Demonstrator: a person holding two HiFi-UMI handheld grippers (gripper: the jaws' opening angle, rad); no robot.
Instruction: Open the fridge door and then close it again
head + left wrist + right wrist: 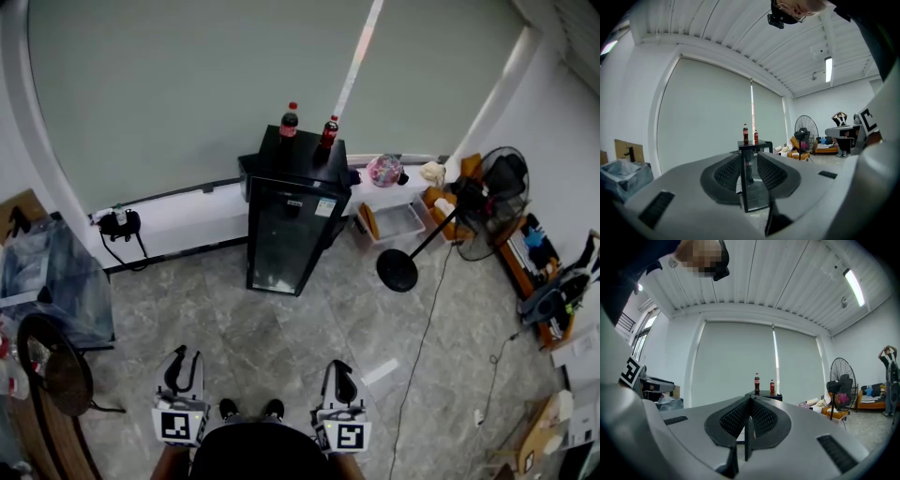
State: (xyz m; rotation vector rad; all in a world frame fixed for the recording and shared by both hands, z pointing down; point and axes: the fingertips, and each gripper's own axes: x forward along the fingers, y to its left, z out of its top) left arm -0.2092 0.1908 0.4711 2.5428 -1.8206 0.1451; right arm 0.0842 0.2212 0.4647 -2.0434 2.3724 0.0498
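Observation:
A small black fridge [281,225] with a glass door stands against the white ledge by the window blind, its door shut. Two cola bottles [289,120] stand on its top. Both grippers are held low at the near edge of the head view, well short of the fridge and pointing at it. My left gripper [182,361] has its jaws a little apart with nothing in them; the fridge [751,192] shows through the gap [750,158]. My right gripper [338,372] is shut and empty, pads meeting [749,400], with the bottles [757,383] beyond them.
A floor fan [497,202] with a round black base [398,270] stands right of the fridge, beside a white tray [394,222] and clutter. A cable [422,337] crosses the floor. A clear bin [42,272] and a round stool [52,366] are at left.

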